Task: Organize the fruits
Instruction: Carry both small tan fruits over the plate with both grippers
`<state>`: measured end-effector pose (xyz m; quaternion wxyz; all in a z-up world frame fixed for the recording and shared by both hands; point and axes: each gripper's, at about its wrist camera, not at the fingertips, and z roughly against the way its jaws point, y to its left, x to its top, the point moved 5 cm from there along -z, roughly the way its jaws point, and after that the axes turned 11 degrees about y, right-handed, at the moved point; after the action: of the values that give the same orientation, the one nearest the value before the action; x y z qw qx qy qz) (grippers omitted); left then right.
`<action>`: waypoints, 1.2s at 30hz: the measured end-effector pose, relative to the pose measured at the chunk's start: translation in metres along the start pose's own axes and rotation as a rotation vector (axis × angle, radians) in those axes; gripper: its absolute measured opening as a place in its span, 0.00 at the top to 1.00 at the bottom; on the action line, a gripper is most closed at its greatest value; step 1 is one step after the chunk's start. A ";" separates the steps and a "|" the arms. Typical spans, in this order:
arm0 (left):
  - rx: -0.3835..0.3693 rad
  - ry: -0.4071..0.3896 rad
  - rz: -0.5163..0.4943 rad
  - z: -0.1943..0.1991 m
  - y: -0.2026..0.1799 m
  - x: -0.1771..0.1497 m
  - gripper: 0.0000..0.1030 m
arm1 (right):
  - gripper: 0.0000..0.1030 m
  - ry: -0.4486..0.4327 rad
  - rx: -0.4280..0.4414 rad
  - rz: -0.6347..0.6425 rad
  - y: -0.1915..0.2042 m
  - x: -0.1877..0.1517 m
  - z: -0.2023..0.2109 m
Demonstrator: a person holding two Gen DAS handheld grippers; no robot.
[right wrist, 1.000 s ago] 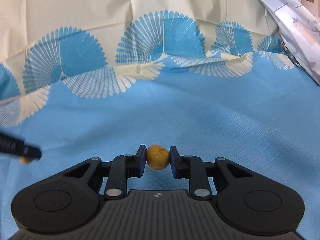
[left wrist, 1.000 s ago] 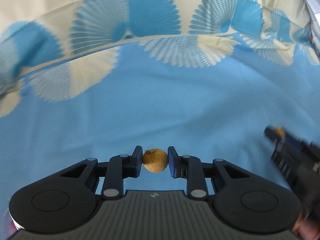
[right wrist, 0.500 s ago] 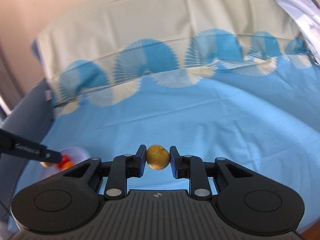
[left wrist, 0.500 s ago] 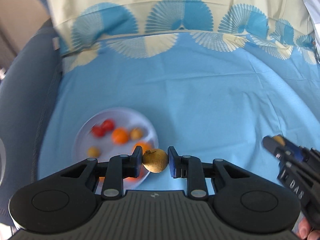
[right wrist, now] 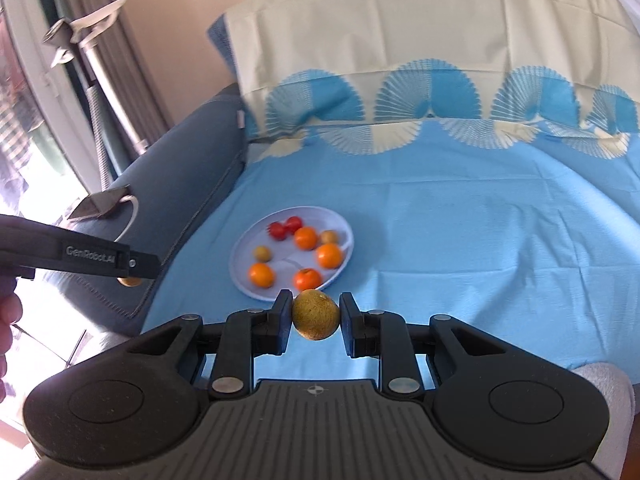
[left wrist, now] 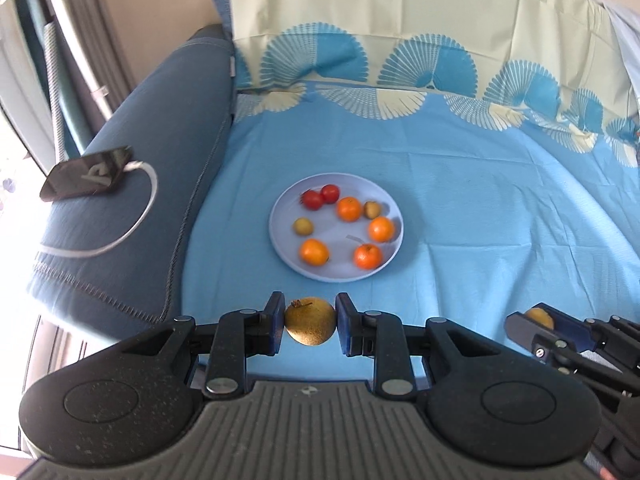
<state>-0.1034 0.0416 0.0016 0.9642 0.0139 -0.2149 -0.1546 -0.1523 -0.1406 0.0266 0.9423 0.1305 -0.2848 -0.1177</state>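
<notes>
The left gripper [left wrist: 310, 323] and the right gripper [right wrist: 315, 318] each clamped a small brown fruit, one [left wrist: 309, 326] and the other [right wrist: 315, 315], in the air near the pale plate [left wrist: 280, 236] of oranges, tomatoes and brown fruits, which lay on the blue sheet [left wrist: 480, 208] of the sofa.

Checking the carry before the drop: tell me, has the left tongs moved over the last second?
Yes. The left tongs, shut on a brown fruit, swung left and back: the plate and sofa arm, unseen earlier, now lie ahead.
</notes>
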 end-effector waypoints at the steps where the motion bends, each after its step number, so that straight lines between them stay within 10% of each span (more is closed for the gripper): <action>1: -0.004 -0.004 0.006 0.004 0.004 -0.006 0.71 | 0.74 -0.001 0.003 0.019 0.009 -0.004 0.004; 36: -0.016 -0.070 0.091 0.020 0.057 -0.026 0.71 | 0.74 -0.035 -0.041 0.180 0.071 -0.015 0.022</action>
<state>-0.1175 0.1044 0.0148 0.9621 -0.0088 -0.2480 -0.1127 -0.1662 -0.0740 0.0591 0.9465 0.0828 -0.3091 -0.0405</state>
